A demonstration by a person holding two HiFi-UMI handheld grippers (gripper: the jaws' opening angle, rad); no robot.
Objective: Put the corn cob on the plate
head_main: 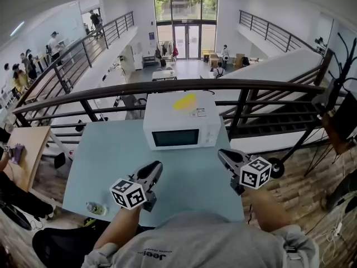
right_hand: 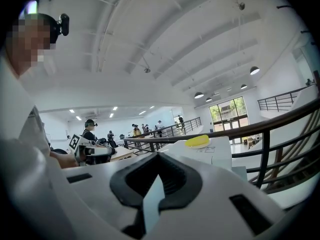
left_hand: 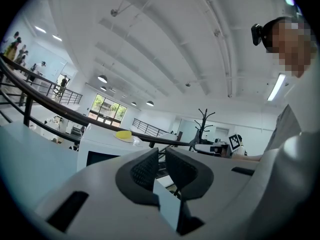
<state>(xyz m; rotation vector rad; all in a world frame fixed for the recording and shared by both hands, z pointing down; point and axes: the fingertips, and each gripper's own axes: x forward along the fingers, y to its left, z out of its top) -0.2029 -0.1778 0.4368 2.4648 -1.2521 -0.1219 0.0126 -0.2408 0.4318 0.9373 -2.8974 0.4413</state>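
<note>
Two empty tongs: left tongs (head_main: 155,169) barely parted, right tongs (head_main: 223,154) clenched; yellow item (head_main: 184,101) atop microwave (head_main: 181,128) beyond.

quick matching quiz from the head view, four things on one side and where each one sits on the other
Things:
1 microwave
2 yellow thing
3 bottle
4 wooden table

Places:
A by the near left corner of the blue table
B at the far middle of the blue table
C off to the left of the blue table
D on top of the microwave

Pairs: 1-B, 2-D, 3-A, 4-C
</note>
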